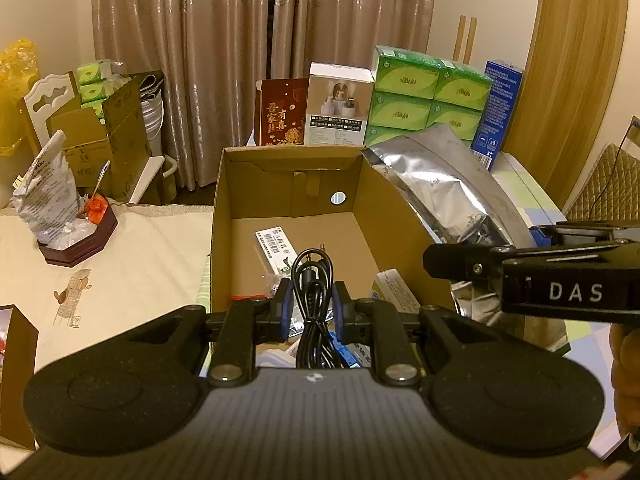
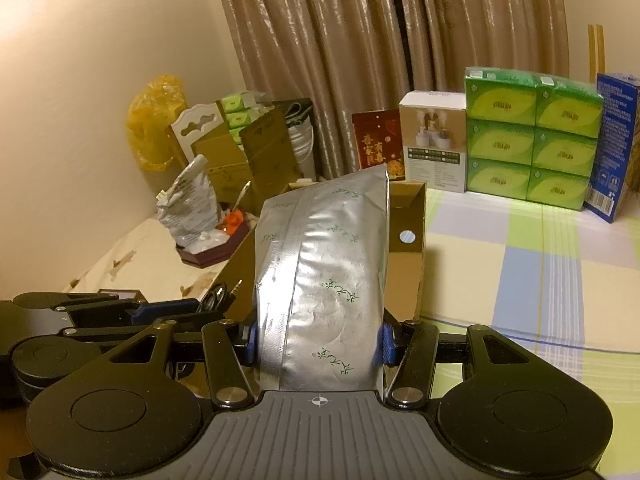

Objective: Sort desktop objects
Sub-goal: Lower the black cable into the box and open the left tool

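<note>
1. My left hand-held gripper (image 1: 311, 312) pinches a coiled black cable (image 1: 314, 300) between its blue pads (image 1: 285, 308); the coil stands upright in the gap and its loop rises just past the fingertips.
2. The cable hangs over the near end of an open cardboard box (image 1: 224, 216). Inside the box, beyond the cable, lies a white labelled packet (image 1: 276, 250), and small items I cannot make out lie under the cable.
3. My right hand-held gripper (image 2: 318, 344) is clamped on a silver foil bag (image 2: 324, 280), pads pressing its left and right edges near the bottom. The bag stands upright, running from the gripper's base away towards the far side.
4. In the left wrist view the bag leans against the right wall of the box, and the right gripper reaches in from the right edge, just right of the box.
5. In the right wrist view the left gripper sits low on the left, at the box's near end.
6. The desk (image 2: 520, 280) carries a checked cloth on the right. On its far side stand green tissue packs (image 2: 532, 136), a blue carton (image 2: 614, 144), a white box (image 2: 434, 144) and a red packet (image 2: 376, 140).
7. To the left of the box sits a dark tray (image 1: 80, 244) holding a crumpled printed bag (image 1: 48, 200).
</note>
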The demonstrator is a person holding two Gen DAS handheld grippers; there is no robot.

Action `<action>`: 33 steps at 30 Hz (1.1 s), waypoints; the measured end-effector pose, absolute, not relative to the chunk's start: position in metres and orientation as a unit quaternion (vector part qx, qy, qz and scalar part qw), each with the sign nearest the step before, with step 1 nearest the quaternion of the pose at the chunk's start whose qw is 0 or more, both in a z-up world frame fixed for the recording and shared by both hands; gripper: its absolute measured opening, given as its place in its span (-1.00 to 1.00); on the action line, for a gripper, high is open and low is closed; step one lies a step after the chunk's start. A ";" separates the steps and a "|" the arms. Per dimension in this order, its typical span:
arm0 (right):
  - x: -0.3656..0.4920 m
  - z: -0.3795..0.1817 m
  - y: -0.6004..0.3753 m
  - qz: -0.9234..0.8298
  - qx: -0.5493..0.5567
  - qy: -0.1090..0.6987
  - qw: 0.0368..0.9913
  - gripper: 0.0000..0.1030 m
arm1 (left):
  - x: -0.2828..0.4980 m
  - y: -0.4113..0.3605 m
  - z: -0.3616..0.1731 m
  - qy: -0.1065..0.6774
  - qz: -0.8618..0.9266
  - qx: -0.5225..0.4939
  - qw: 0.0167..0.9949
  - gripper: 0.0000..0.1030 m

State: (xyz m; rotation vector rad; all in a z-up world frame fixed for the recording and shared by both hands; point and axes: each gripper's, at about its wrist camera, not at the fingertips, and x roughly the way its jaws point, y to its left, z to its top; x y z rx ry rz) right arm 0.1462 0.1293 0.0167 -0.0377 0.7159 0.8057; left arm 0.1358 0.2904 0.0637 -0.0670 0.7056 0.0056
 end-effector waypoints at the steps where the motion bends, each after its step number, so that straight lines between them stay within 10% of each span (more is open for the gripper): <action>1: 0.149 0.016 0.131 0.384 -0.017 0.342 0.858 -0.03 | 0.137 0.290 0.063 0.346 0.002 -0.033 0.938 -0.69; 33: 0.172 -0.013 0.138 0.377 -0.016 0.355 0.855 -0.02 | 0.161 0.307 0.037 0.363 0.012 -0.050 0.930 -0.51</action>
